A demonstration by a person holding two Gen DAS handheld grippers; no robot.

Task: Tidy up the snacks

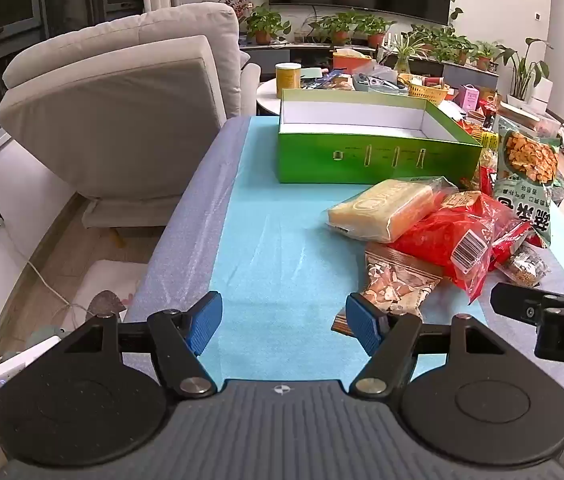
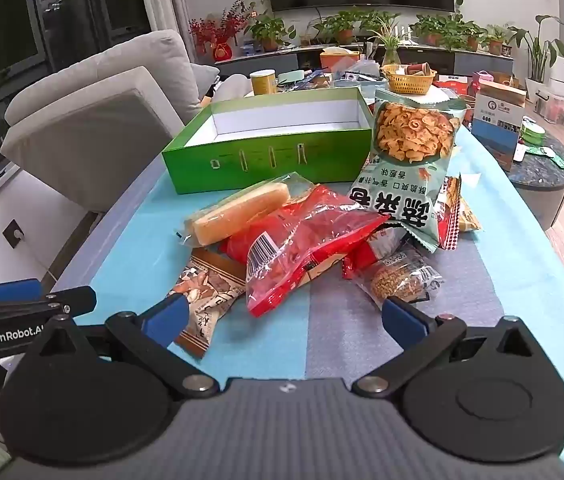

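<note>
An empty green box [image 1: 374,156] [image 2: 266,160] stands at the far side of the table. In front of it lies a pile of snacks: a wrapped yellow cake [image 1: 386,208] [image 2: 242,212], a red bag [image 1: 454,236] [image 2: 302,240], a green chips bag [image 1: 526,168] [image 2: 410,160] leaning on the box, a brown nut bag [image 1: 394,284] [image 2: 206,292] and a small clear packet [image 2: 402,280]. My left gripper [image 1: 282,320] is open and empty, left of the pile. My right gripper [image 2: 282,320] is open and empty, just before the pile.
The table wears a light blue cloth [image 1: 274,240]. A grey recliner [image 1: 122,112] stands to the left. Behind the box is a cluttered round table with a yellow can [image 1: 288,78] and a yellow basket [image 2: 408,80]. A dark side table [image 2: 542,176] stands to the right.
</note>
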